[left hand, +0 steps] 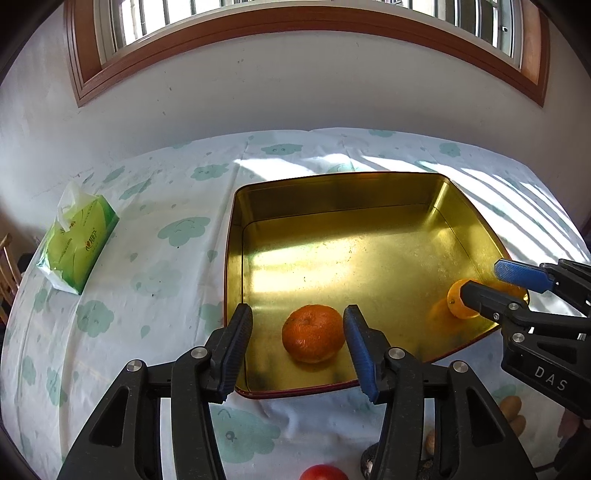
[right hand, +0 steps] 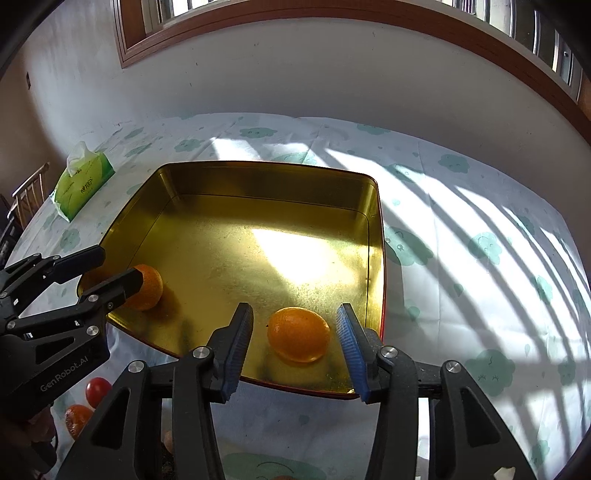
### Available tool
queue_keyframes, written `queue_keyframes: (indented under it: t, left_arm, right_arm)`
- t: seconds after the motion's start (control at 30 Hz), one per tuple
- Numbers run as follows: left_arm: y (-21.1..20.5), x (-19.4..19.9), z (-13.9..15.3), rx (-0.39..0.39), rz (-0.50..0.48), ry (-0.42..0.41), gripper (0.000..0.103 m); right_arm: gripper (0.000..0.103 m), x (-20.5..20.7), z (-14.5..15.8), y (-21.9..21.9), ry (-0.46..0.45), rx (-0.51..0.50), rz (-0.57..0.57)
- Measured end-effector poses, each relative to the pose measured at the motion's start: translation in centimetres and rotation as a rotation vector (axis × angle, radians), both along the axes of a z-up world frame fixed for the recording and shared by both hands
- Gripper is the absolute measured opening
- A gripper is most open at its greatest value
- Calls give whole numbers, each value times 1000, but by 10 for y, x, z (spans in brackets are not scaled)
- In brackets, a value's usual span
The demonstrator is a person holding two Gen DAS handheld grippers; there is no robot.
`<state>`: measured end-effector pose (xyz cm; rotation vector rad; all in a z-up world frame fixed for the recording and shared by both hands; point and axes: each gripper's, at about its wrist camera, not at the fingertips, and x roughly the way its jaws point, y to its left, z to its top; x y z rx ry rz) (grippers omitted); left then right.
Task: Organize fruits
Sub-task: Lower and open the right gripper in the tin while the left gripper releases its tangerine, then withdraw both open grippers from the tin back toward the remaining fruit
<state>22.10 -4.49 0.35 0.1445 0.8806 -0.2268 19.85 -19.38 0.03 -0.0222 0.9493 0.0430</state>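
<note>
Currently both sets of jaws stand apart, nothing gripped. Left gripper straddles a mandarin that sits on the tin floor: gap visible between the left pad and the fruit; the right blue pad is very close to it, contact can't be confirmed. Right gripper same story: a smoother orange lies between its fingers with clear space on both sides, resting on the tin floor near the front wall.

Each gripper shows in the other's view. In the left wrist view the right gripper comes in from the right edge over the orange. In the right wrist view the left gripper enters from the left, with the mandarin partly behind its finger.

Both fruits are inside the gold tin, a shallow square metal box with a red outer rim, mandarin toward its near-left corner, orange toward its near-right corner, well apart. Rest of the tin floor is bare.

Tin sits on a tabletop covered with a white cloth printed with green clouds. Green tissue pack lies far left, well apart from the tin. Near edge, outside the tin: a red tomato and another mandarin beside it. Window with brown frame above the wall behind.
</note>
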Motion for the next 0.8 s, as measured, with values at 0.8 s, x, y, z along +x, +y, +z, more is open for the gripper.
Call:
queue_keyframes:
  t: [0.8]
  left_arm:
    - [36, -110, 29, -10, 75, -57, 61]
  right_arm:
    - [46, -102, 36, 5, -80, 29, -23]
